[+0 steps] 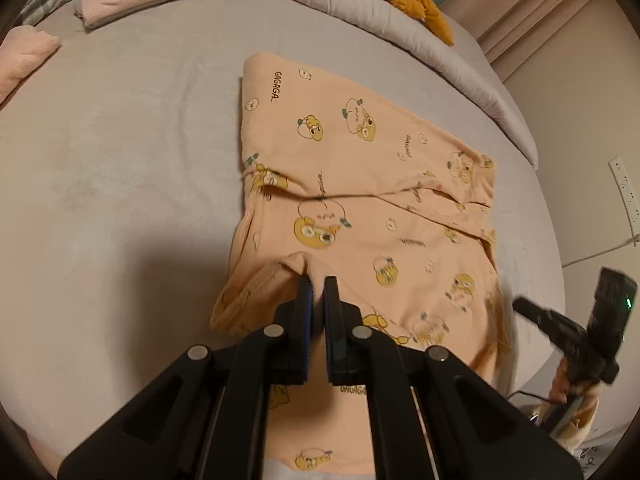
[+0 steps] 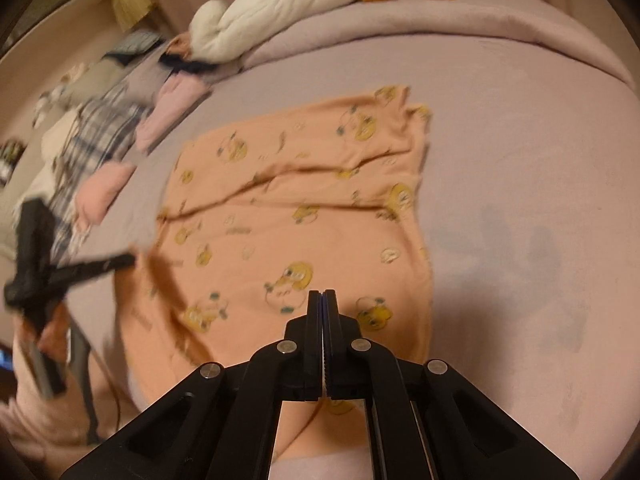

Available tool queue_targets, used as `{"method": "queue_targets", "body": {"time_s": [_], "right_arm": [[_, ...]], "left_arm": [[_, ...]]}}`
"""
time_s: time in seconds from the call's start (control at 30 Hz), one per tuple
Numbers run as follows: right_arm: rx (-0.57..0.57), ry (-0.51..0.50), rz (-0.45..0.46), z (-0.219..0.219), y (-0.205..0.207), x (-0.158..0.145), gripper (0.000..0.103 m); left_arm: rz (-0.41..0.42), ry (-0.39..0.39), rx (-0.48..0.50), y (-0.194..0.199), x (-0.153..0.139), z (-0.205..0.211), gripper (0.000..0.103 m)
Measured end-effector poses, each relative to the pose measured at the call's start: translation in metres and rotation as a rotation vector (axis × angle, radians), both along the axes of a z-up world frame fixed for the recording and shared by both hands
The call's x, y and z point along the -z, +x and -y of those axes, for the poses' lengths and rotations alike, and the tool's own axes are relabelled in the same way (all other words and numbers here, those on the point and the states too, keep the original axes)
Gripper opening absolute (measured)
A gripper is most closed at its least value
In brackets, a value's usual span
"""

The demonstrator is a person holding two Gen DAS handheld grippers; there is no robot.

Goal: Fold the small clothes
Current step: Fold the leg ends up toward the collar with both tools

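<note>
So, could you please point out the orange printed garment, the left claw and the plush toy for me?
orange printed garment (image 1: 360, 148), left wrist view, on the folded-over upper panel.
left claw (image 1: 319, 286), left wrist view, midway between its fingertips.
plush toy (image 2: 280, 12), right wrist view, on its white body.

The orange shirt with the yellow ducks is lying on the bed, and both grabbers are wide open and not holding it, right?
Not quite. The orange shirt does lie on the bed, but neither grabber is open. The left wrist view shows the left gripper pinching a fold of the shirt. The right wrist view shows the right gripper shut too.
</note>
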State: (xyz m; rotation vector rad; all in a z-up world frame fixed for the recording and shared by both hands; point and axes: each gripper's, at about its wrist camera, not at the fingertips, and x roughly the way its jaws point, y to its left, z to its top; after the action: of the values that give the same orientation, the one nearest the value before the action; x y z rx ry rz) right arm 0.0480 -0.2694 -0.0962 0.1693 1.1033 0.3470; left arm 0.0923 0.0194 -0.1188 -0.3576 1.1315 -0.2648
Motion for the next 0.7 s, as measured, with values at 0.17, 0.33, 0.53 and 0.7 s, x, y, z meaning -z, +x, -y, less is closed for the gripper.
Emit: {"method": "queue_targets", "body": {"time_s": [0.17,0.33,0.53,0.7], "right_arm": [[-0.176,-0.121,0.004,-0.015,-0.021,-0.002,0.019],[-0.32,-0.247,0.008,-0.026,-0.051,-0.003,0.062],[-0.506,-0.365,-0.022,-0.046,-0.072,0.007,0.062],[-0.629,-0.442,-0.03,-0.07,-0.071,0.02,0.062]], "left_arm": [[-0.049,0.035,0.027,0.017,0.02,0.007,0.006],[-0.034,0.05,0.051,0.01,0.016,0.004,0.012],[-0.005,0.103,0.075,-0.017,-0.001,-0.012,0.054],[-0.037,0.121,0.07,-0.032,0.006,-0.024,0.055]]}}
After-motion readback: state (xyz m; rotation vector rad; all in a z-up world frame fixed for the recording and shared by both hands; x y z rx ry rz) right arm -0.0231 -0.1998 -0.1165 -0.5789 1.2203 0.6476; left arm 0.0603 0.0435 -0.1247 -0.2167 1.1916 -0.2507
